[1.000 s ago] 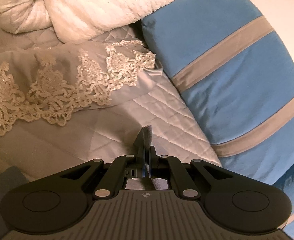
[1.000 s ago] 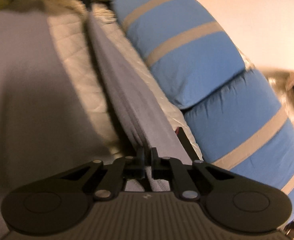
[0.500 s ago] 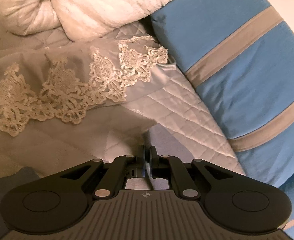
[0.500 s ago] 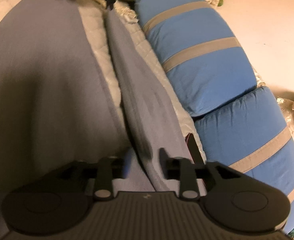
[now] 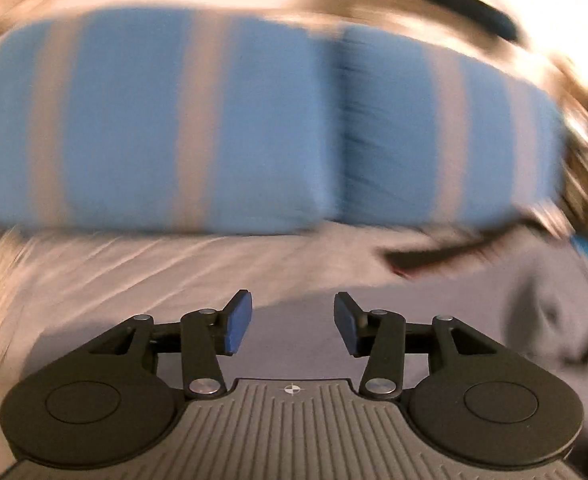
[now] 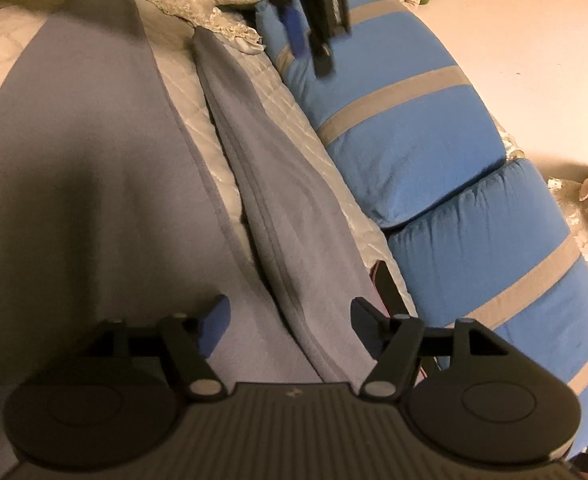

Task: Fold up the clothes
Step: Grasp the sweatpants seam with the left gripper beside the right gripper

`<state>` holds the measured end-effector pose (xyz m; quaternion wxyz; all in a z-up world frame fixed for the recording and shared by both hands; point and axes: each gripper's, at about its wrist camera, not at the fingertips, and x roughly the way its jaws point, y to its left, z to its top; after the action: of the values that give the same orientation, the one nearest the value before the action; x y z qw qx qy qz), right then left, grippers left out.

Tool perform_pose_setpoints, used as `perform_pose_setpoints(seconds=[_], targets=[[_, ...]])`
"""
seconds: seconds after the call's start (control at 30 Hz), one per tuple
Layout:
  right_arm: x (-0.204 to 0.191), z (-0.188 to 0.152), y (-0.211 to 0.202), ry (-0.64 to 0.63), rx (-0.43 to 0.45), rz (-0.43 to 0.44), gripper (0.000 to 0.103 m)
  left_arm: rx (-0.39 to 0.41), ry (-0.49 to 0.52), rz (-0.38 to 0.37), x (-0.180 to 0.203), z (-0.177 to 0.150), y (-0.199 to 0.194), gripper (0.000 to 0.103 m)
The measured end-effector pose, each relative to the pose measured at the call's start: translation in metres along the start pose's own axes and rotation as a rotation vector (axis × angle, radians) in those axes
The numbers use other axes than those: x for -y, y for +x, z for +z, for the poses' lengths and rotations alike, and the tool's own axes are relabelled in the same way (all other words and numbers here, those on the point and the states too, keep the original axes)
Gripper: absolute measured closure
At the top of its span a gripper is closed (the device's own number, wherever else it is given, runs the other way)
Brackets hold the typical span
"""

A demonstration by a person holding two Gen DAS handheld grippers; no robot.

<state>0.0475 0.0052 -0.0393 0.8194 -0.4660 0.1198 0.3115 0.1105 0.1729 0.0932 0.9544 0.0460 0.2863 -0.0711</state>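
Grey garment [image 6: 290, 216]: a folded strip laid on the quilted bedspread [image 6: 198, 120], running between the opening, unclamped right gripper [image 6: 290, 322]; left gripper [image 5: 292, 322] opening above it, nothing gripped.

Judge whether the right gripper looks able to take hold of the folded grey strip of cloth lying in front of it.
Probably yes. The right gripper has its jaws opening, with the folded grey strip running between them and nothing lying over it.
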Motion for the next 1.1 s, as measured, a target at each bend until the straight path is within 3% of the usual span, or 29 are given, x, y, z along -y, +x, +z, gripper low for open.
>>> perform_pose_setpoints(seconds=[0.17,0.33,0.4,0.6,0.77,0.93,1.1], targets=[[0.007,-0.002,-0.007,0.051,-0.020,-0.019,0.018,-0.009,0.464,-0.097,0.078,-0.025,0.008,0.049],[0.009,-0.004,-0.006,0.085,-0.042,-0.019,0.016,-0.051,0.697,-0.161,0.116,-0.054,0.014,0.049],[0.009,-0.005,-0.005,0.085,-0.044,-0.020,0.015,-0.063,0.765,-0.141,0.122,-0.062,0.019,0.049],[0.012,-0.008,-0.003,0.088,-0.052,-0.020,0.014,-0.113,0.825,-0.124,0.121,-0.070,0.030,0.068],[0.015,-0.011,0.000,0.100,-0.066,-0.018,0.014,-0.126,0.910,-0.113,0.125,-0.073,0.033,0.072],[0.019,-0.013,0.002,0.122,-0.079,-0.031,0.013,-0.125,0.980,-0.090,0.129,-0.083,0.036,0.092],[0.022,-0.016,0.009,0.135,-0.102,-0.057,0.013,-0.079,0.979,-0.067,0.127,-0.082,0.033,0.094]])
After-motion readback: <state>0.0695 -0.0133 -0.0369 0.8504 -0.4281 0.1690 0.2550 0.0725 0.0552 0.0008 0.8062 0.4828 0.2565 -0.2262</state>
